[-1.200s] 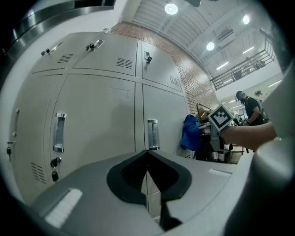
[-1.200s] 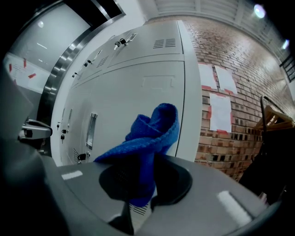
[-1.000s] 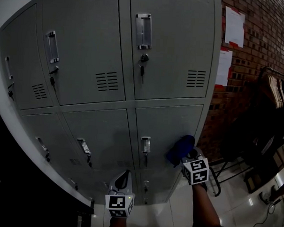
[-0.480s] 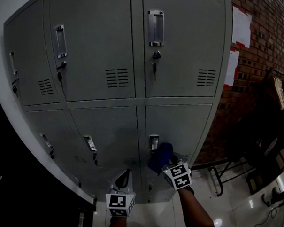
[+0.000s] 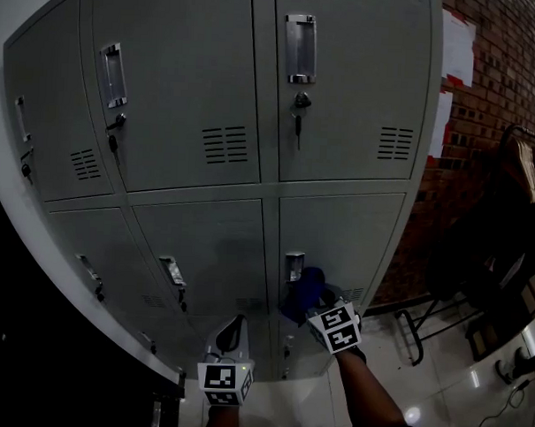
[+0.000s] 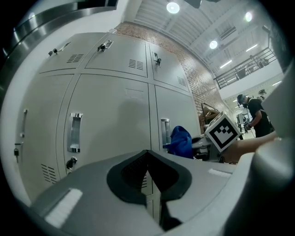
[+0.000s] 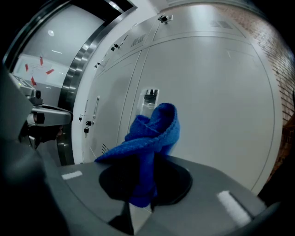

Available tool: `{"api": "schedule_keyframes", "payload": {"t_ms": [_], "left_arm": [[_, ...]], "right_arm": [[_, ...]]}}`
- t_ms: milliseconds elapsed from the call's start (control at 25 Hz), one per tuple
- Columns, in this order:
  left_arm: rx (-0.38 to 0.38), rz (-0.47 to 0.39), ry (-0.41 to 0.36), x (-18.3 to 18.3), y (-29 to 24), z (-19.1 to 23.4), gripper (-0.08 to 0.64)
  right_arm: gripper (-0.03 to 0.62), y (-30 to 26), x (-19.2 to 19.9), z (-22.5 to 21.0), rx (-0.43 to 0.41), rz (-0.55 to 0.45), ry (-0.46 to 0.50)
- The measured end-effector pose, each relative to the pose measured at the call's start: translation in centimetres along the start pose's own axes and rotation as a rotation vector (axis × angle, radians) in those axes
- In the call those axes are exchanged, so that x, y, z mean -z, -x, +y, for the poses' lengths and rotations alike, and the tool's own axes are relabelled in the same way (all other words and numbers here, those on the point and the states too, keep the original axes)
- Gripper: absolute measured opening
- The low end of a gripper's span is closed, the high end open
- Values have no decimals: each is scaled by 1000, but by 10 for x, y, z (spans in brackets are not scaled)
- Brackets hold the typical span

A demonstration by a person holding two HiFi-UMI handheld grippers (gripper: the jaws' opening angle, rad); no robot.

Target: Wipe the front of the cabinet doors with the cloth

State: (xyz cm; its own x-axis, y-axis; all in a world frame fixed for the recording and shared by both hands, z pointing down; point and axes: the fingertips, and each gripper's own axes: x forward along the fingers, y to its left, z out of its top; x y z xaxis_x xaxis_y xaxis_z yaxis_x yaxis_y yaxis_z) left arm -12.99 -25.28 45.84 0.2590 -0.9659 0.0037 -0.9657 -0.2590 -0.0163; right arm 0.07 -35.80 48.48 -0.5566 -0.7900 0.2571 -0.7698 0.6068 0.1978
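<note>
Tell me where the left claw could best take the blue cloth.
Probably the bunched upper fold of the blue cloth, standing free beyond the right claw, which is shut on its lower end. The left claw, now shut, should open and come from its own side.

No readable text being found, nothing being made out on the cabinet doors [image 5: 353,88], paper sheets [image 5: 458,48] on the brick wall [image 5: 512,95] being shown too small to read, marker cubes [image 5: 336,327] being patterned only.
</note>
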Motion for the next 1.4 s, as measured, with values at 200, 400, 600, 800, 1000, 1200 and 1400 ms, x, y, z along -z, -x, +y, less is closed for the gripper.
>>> {"api": "schedule_keyframes", "payload": {"t_ms": [200, 400, 600, 800, 1000, 1200, 1400], "left_arm": [[13, 6, 7, 4, -6, -7, 17], [12, 4, 16, 3, -10, -10, 17], [17, 8, 15, 4, -14, -18, 17], [24, 9, 16, 5, -19, -26, 17], [34, 12, 12, 7, -23, -31, 17], [39, 14, 7, 6, -26, -36, 17], [24, 23, 7, 6, -27, -35, 17]], "right_arm": [[64, 7, 9, -15, 30, 19, -9], [64, 18, 21, -37, 67, 38, -18], [64, 30, 30, -61, 101, 53, -20], [64, 42, 43, -86, 161, 67, -35], [66, 54, 55, -111, 207, 85, -53], [66, 62, 64, -126, 239, 100, -61], [64, 68, 71, -137, 256, 109, -72]]}}
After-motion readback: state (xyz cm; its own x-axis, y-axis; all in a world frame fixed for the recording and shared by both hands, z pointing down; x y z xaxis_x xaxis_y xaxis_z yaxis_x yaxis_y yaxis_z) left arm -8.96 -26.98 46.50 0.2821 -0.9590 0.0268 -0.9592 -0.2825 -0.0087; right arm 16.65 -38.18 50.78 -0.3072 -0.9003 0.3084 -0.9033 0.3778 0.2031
